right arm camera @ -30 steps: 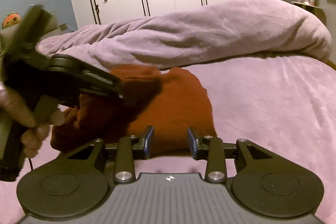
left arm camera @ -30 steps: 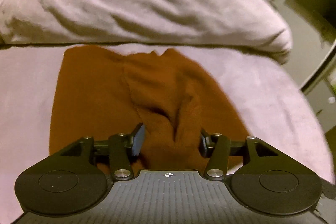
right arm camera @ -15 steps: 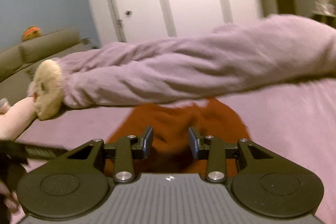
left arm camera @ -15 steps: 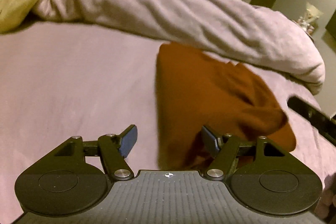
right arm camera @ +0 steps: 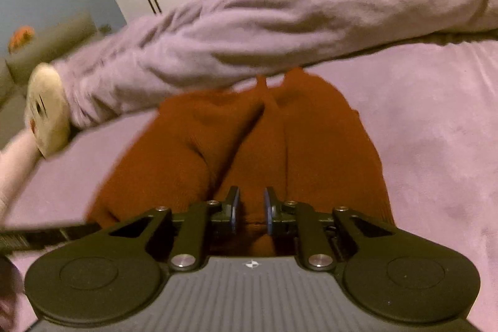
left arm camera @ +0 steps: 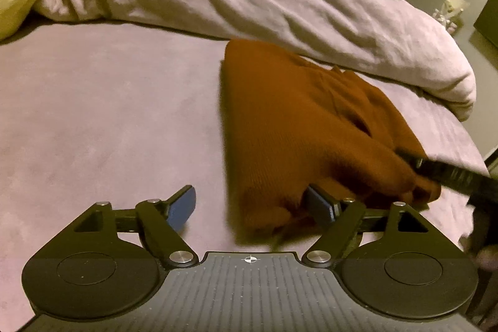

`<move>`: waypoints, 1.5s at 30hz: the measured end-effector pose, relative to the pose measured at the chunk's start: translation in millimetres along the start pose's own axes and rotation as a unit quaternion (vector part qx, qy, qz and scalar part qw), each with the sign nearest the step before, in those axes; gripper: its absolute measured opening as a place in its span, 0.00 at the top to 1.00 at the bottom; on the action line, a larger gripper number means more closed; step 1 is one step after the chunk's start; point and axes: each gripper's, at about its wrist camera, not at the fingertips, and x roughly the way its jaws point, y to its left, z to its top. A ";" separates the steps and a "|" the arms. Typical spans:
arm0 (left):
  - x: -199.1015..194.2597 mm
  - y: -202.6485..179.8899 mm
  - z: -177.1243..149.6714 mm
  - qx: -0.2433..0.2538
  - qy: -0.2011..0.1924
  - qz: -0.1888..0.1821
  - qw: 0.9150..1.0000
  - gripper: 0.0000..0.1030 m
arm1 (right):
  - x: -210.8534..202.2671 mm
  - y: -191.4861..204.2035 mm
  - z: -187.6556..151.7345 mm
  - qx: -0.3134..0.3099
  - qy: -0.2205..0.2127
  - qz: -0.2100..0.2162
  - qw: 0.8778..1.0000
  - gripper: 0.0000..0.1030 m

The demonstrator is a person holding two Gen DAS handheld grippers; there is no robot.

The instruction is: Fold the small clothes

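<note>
Two claws work the rust-brown garment point(left arm camera: 298, 126) lying bunched on the bed point(left arm camera: 109, 101): the right claw point(right arm camera: 251, 210) has nearly closed on its near edge while the left claw point(left arm camera: 249, 204) gapes empty, so a thin pinch could slip and undo the fold.
</note>
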 end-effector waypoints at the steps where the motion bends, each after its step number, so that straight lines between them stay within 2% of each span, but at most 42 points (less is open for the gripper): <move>1: -2.1 0.5 -1.5 0.000 0.001 0.001 1.000 0.19 | -2.4 -0.5 5.8 0.011 -0.006 0.008 1.000 0.76; 2: -3.9 0.5 -3.3 -0.001 0.002 0.005 1.000 0.19 | -1.5 -0.2 11.9 0.023 -0.009 0.018 1.000 0.71; 5: -9.0 0.8 -10.2 0.006 0.003 0.017 1.000 0.19 | 7.8 -6.0 24.8 0.074 0.002 0.065 0.995 0.64; 7: -10.9 1.1 -14.3 0.014 0.003 0.021 1.000 0.19 | 25.7 -8.5 34.1 0.116 0.036 0.103 0.987 0.59; 9: -8.3 1.2 -16.3 0.016 0.008 0.024 1.000 0.19 | 38.3 -6.3 39.8 0.136 0.053 0.120 0.982 0.59; 11: -1.9 1.2 -17.3 0.014 0.016 0.023 1.000 0.19 | 49.2 -0.6 45.1 0.145 0.066 0.129 0.979 0.49; 13: 5.8 -0.2 -16.9 0.016 0.024 0.028 0.999 0.19 | 60.8 2.7 47.7 0.156 0.079 0.141 0.974 0.47; 16: 13.8 -3.6 -16.3 0.020 0.030 0.035 0.999 0.19 | 76.2 11.0 49.2 0.144 0.096 0.140 0.975 0.47; 17: 12.9 -5.2 -16.0 0.027 0.026 0.036 0.999 0.19 | 80.1 14.1 51.0 0.137 0.104 0.134 0.976 0.50; 23: 13.1 -2.9 -17.5 0.025 0.022 0.040 0.999 0.18 | 49.0 -1.0 57.9 0.124 0.067 0.075 0.987 0.49; 25: 15.2 -2.2 -17.3 0.019 0.023 0.041 0.999 0.18 | 51.1 -3.7 53.2 0.109 0.084 0.060 0.989 0.49; 30: 12.7 -3.5 -18.5 0.017 0.024 0.045 0.999 0.17 | 67.0 -3.3 49.0 0.135 0.100 0.107 0.980 0.46; 35: 13.7 -4.6 -17.8 0.016 0.024 0.047 0.998 0.17 | 87.5 8.5 52.9 0.134 0.105 0.118 0.978 0.45; 37: 16.1 -8.0 -17.8 0.020 0.025 0.049 0.998 0.17 | 92.4 14.0 52.9 0.129 0.103 0.125 0.978 0.53; 39: 18.2 -11.3 -17.0 0.025 0.025 0.050 0.998 0.17 | 93.6 21.2 53.0 0.098 0.102 0.111 0.984 0.82; 42: 16.6 -15.4 -15.5 0.024 0.027 0.053 0.998 0.18 | 86.7 36.6 54.8 0.032 0.084 0.090 0.992 0.86; 45: 0.5 -21.2 -10.0 0.027 0.008 0.040 0.999 0.18 | 60.2 50.4 61.2 -0.050 0.030 0.046 0.997 0.93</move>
